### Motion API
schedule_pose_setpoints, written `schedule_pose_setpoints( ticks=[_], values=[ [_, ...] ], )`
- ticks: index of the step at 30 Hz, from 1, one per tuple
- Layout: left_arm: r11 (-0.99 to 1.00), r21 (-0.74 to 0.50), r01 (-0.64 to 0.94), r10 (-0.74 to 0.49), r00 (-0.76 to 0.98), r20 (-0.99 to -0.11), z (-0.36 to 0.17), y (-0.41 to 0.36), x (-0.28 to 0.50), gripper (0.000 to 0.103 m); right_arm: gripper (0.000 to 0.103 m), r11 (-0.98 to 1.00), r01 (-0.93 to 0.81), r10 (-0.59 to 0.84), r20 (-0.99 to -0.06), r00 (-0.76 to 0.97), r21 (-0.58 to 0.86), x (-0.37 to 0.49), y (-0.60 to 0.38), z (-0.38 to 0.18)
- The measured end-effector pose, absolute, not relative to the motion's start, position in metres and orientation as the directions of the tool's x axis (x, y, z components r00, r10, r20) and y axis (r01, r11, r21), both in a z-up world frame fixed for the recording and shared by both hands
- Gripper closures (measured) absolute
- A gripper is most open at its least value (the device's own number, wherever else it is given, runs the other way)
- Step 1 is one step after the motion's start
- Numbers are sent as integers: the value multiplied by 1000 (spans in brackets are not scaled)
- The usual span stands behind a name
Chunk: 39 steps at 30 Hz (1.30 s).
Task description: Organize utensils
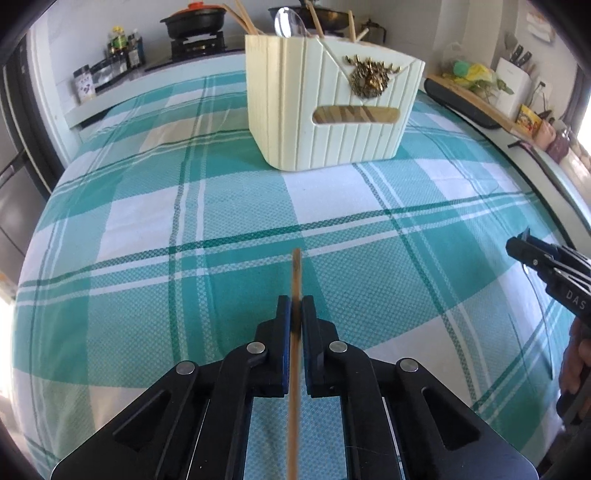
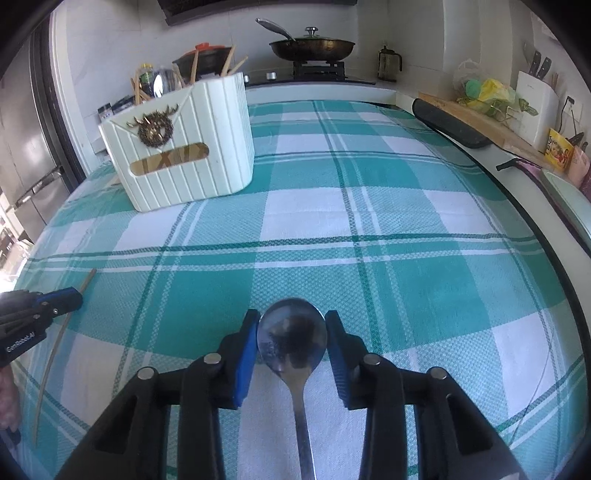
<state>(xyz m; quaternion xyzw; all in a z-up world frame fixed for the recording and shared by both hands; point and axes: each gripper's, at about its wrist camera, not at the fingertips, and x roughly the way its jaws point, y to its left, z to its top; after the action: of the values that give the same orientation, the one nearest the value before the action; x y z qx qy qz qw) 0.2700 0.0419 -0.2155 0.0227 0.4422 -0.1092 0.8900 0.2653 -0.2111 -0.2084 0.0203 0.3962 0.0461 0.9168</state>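
A cream ribbed utensil holder (image 1: 332,107) with a gold ornament stands on the checked cloth, holding chopsticks and a spoon; it also shows in the right wrist view (image 2: 184,147). My left gripper (image 1: 296,314) is shut on a wooden chopstick (image 1: 295,280) that points toward the holder; this gripper also shows at the left edge of the right wrist view (image 2: 70,297). My right gripper (image 2: 291,325) is shut on the bowl of a metal spoon (image 2: 291,336), handle running back under it. This gripper also shows at the right of the left wrist view (image 1: 517,245).
A teal and white checked cloth (image 2: 369,221) covers the table. Behind it are a stove with a pan (image 2: 312,46) and a black pot (image 1: 194,20), spice jars (image 1: 110,70), a cutting board (image 2: 480,118) and a knife block (image 2: 535,99).
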Motion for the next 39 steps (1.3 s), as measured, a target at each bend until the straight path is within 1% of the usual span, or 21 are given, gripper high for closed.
schedule_pose_setpoints(
  ticks=[10, 15, 19, 25, 39],
  values=[
    [975, -116, 190, -218, 712, -667, -153, 64, 226, 99, 67, 976, -173, 217, -564, 797, 131, 214, -224, -148],
    [969, -158, 188, -245, 743, -623, -136, 69, 208, 99, 67, 970, -209, 244, -500, 831, 126, 190, -227, -126],
    [962, -187, 197, -271, 751, -602, -128, 68, 200, 99, 67, 967, -230, 255, -466, 847, 110, 179, -227, -113],
    [956, -206, 209, -291, 767, -572, -120, 68, 196, 99, 67, 964, -241, 266, -437, 859, 112, 176, -226, -102],
    [940, -249, 233, -333, 787, -520, -100, 69, 194, 99, 67, 951, -280, 308, -429, 849, 130, 188, -226, -74]
  ],
)
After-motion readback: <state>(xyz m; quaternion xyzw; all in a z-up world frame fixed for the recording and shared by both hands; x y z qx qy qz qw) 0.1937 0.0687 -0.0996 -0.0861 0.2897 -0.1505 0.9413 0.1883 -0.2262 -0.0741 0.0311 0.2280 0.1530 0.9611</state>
